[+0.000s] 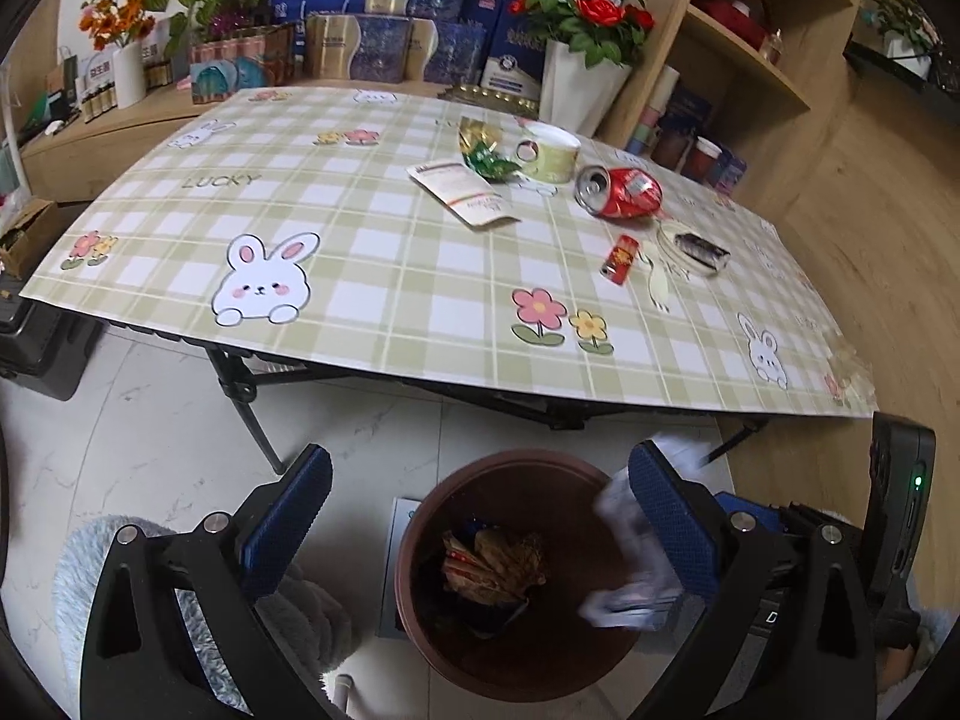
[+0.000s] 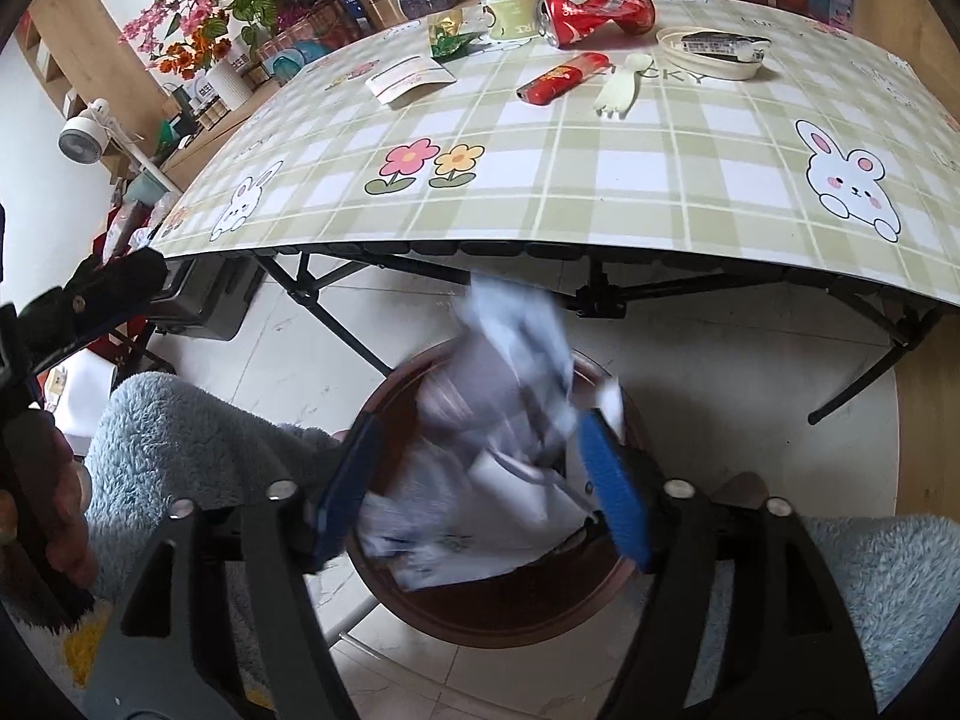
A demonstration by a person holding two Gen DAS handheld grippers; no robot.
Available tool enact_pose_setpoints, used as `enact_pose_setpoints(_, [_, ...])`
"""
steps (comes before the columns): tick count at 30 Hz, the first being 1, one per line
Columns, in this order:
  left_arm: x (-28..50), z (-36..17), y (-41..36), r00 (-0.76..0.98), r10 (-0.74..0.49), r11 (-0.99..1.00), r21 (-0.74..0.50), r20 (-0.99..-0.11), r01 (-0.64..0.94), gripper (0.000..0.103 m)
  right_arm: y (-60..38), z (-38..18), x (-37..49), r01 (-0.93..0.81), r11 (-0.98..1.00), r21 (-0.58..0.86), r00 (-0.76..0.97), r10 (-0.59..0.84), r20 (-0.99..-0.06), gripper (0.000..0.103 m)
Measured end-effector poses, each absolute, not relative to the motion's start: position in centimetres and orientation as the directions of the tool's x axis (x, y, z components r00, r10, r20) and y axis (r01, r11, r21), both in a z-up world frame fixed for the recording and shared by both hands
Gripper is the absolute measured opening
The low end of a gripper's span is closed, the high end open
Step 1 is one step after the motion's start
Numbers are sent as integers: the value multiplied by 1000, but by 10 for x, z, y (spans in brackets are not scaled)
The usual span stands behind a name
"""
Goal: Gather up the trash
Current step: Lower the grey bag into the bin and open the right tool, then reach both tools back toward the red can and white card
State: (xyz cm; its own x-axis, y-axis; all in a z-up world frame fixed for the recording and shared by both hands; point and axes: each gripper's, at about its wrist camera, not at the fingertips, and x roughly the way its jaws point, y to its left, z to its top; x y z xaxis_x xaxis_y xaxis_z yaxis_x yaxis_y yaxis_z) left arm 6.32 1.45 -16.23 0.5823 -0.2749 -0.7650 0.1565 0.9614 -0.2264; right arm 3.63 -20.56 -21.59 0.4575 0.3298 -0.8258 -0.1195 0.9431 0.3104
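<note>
Both grippers are over the brown bin (image 1: 516, 576) on the floor, in front of the table (image 1: 384, 276).

Left gripper (image 1: 480, 516): jaws wide apart, nothing between them. In the bin lies a brownish wrapper (image 1: 495, 564).

Right gripper (image 2: 480, 480): jaws also apart. A white crumpled paper (image 2: 498, 420) is between the pads and above the bin mouth. It is blurred, and I cannot tell if a pad touches it. In the left view the same paper shows at the right pad, partly inside the bin rim.

On the table, far side w/ trash: red can (image 1: 618, 192) crushed and on its side, green cup (image 1: 549, 153) just beside it, green-gold wrapper (image 1: 483, 147), white pouch (image 1: 465, 192) lying flat. Nearer the edge: small red pack (image 1: 618, 258), pale fork (image 1: 657, 279), white tray (image 1: 690, 249) w/ a dark packet in it.

Behind the table are boxes and a pot of red flowers (image 1: 585, 0).
</note>
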Motion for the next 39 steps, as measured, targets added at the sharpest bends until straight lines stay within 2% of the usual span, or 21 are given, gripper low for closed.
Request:
enact_pose_setpoints(5, [64, -167, 13, 568, -276, 961, -228, -776, 156, 97, -209, -216, 38, -104, 945, 309, 465, 321, -825, 88])
enact_pose_setpoints(10, [66, -168, 19, 565, -272, 962, -242, -778, 130, 97, -215, -218, 39, -75, 950, 304, 467, 303, -830, 93])
enact_pose_setpoints(22, [72, -169, 21, 560, -252, 967, -230, -789, 110, 97, -229, -203, 45, -48, 960, 274, 541, 256, -801, 93])
enact_pose_setpoints(29, [84, -148, 18, 645, -257, 966, -199, -719, 164, 97, -249, -184, 63, -41, 974, 222, 615, 200, -763, 93])
enact_pose_setpoints(34, [106, -139, 11, 640, -290, 957, -216, -711, 194, 97, -253, -170, 83, -90, 986, 138, 633, 163, -756, 93])
enact_pose_setpoints(39, [134, -134, -1, 638, -299, 954, -204, -709, 220, 97, -263, -156, 107, -102, 985, 142, 653, 174, -737, 93])
